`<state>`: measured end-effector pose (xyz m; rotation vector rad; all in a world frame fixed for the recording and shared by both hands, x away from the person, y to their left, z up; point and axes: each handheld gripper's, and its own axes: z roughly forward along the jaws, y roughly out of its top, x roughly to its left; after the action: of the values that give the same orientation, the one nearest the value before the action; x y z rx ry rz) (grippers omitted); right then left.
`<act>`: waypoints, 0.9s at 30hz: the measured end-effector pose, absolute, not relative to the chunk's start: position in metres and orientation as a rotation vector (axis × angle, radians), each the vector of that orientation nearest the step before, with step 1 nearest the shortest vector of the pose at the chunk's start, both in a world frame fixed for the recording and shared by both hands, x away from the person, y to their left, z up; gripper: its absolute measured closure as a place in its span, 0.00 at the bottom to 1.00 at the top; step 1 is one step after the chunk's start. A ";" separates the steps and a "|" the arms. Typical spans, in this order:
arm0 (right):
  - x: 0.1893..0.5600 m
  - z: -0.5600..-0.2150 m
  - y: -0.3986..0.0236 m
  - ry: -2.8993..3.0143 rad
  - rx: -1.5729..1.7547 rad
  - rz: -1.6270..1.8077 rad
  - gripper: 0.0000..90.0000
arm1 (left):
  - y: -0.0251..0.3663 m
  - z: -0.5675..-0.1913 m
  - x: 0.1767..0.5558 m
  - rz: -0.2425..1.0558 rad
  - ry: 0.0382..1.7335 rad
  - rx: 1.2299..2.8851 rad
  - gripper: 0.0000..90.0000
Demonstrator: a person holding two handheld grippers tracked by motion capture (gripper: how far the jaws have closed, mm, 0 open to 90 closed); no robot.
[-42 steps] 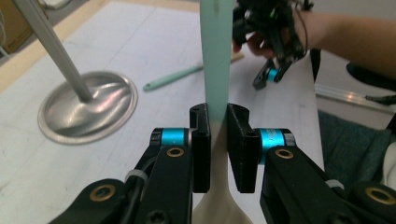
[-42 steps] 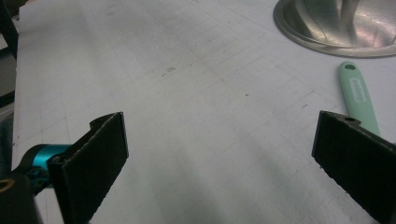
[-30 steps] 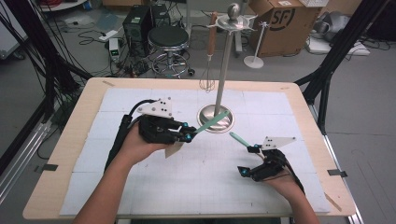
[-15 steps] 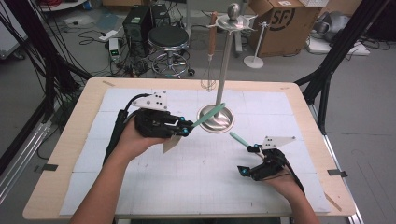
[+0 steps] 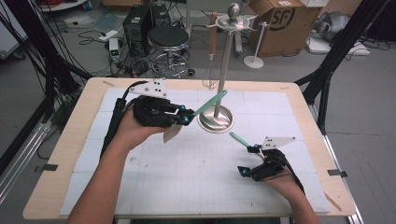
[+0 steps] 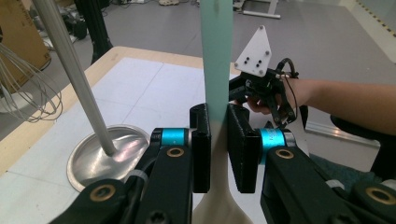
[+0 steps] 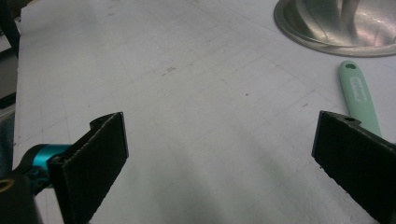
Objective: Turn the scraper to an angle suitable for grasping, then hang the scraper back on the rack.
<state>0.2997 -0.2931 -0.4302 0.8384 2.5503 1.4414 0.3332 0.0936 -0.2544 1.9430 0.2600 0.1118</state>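
Left gripper view: left gripper (image 6: 218,154) clenched on a spatula (image 6: 216,56) — the black pads pinch the mint-green handle just above where it turns cream and widens into the blade. Handle rises straight up and out the top of that view.

High view: same gripper (image 5: 186,116) held above the white mat (image 5: 154,186), spatula (image 5: 210,102) carried clear of the table, handle slanting up and right toward the pole of the metal utensil stand (image 5: 223,65), blade end hanging below the jaws. Handle tip is near the pole; touching or not, I cannot tell. A whisk (image 5: 211,77) already hangs from the stand's top.

Step in hand, as I judge it — carrying the spatula to the stand for hanging. Next move calls for lifting the handle end to the stand's top, lining it up with a free hook, and letting go only once it is caught.

Left forearm reaches in from the bottom edge, hand wrapped round the gripper body, jaws pointing right.

Right gripper (image 5: 246,160) rests low at the right of the mat, jaws wide apart and empty. A second green-handled utensil (image 7: 358,95) lies flat just beside it, between it and the stand's round base (image 7: 336,28).
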 end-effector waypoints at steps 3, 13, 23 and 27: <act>0.301 -0.431 -0.293 2.546 0.841 1.449 0.03 | 0.096 -0.253 0.336 0.106 0.253 1.939 0.89; 0.299 -0.432 -0.295 2.551 0.857 1.434 0.03 | 0.101 -0.241 0.347 0.115 0.236 1.910 0.89; 0.299 -0.432 -0.295 2.548 0.851 1.434 0.03 | 0.103 -0.228 0.354 0.147 0.231 1.887 0.89; 0.298 -0.431 -0.295 2.551 0.842 1.437 0.03 | 0.104 -0.225 0.359 0.161 0.257 1.869 0.89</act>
<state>0.2981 -0.2950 -0.4311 0.8424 2.5514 1.4369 0.3590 0.1041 -0.2252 1.8694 0.2571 0.1605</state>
